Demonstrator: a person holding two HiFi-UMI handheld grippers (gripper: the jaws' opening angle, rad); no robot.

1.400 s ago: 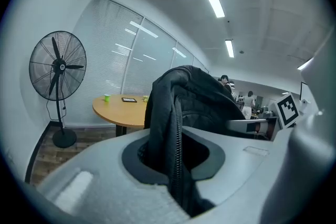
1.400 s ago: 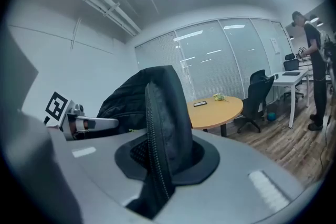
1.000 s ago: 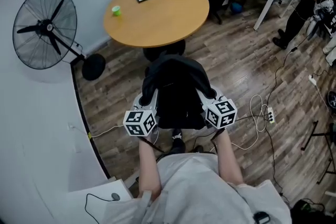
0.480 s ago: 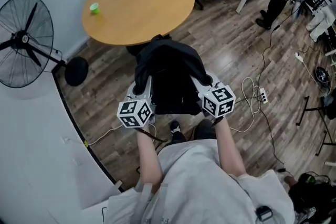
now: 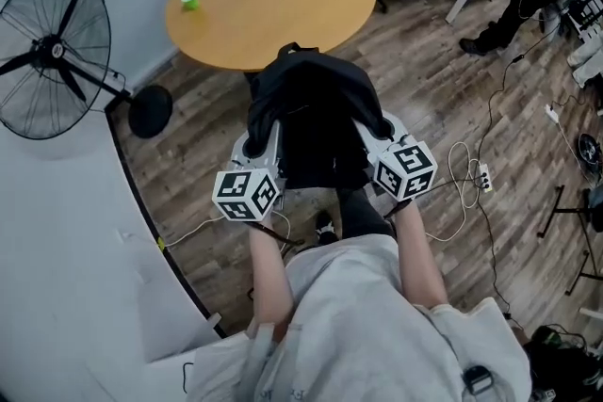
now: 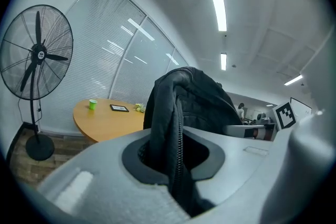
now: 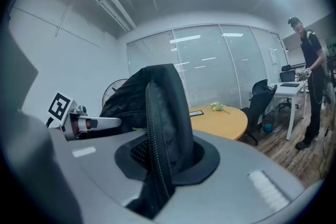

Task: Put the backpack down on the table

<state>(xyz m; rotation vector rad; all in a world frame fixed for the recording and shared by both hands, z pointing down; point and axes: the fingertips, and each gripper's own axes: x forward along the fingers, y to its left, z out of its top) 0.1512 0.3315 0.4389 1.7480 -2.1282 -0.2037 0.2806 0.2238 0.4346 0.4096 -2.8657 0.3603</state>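
The backpack [image 5: 311,122] has been carried closer to the round table [image 5: 273,14] and now reaches its near edge (not yet set down), pinched at either side by the left tongs [image 5: 262,144] and right tongs [image 5: 375,129].

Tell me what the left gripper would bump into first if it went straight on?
Probably the near edge of the round table: the left gripper, shut on the backpack, points toward it, though depth is unclear.
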